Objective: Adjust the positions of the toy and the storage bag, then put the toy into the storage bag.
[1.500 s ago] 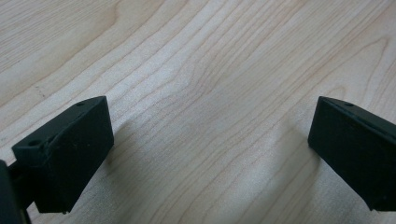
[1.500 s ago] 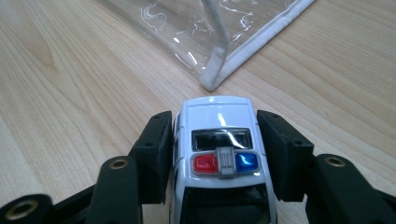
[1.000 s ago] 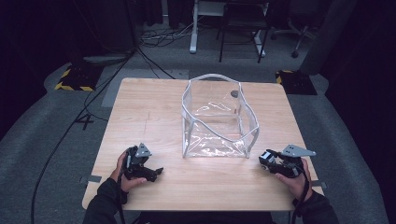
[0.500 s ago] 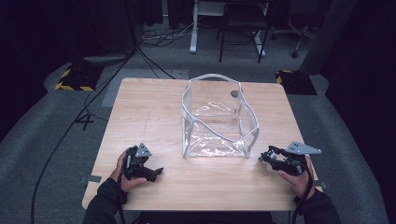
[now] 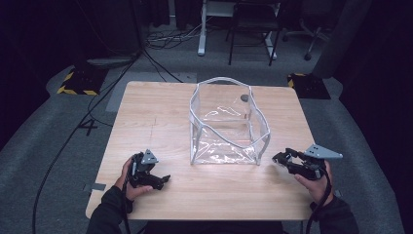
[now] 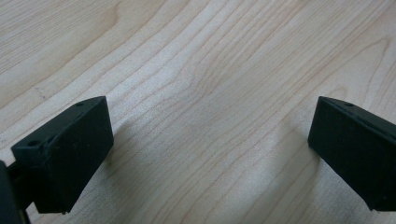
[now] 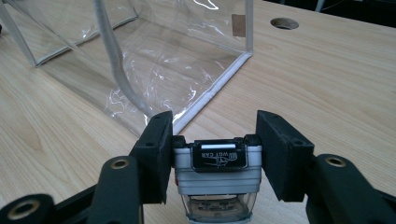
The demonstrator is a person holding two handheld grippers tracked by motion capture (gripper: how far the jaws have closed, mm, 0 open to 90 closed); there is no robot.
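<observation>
A clear plastic bag (image 5: 224, 122) with white trim stands open-topped in the middle of the wooden table (image 5: 156, 107). In the right gripper view its near corner (image 7: 177, 56) lies just ahead of the jaws. My right gripper (image 5: 281, 157) sits right of the bag, pointing at it. It is shut on a small grey toy car (image 7: 217, 170) with a black label reading WGT CAR, and both pads press its sides. My left gripper (image 5: 163, 180) rests near the table's front left, open, with bare wood between its jaws (image 6: 210, 140).
A round hole (image 5: 244, 97) in the tabletop lies behind the bag, also seen past it (image 7: 284, 22) in the right gripper view. Cables, a chair and desk legs stand on the grey floor beyond the table.
My right gripper has edged a little left toward the bag with the toy car still held. The left gripper has not moved.
</observation>
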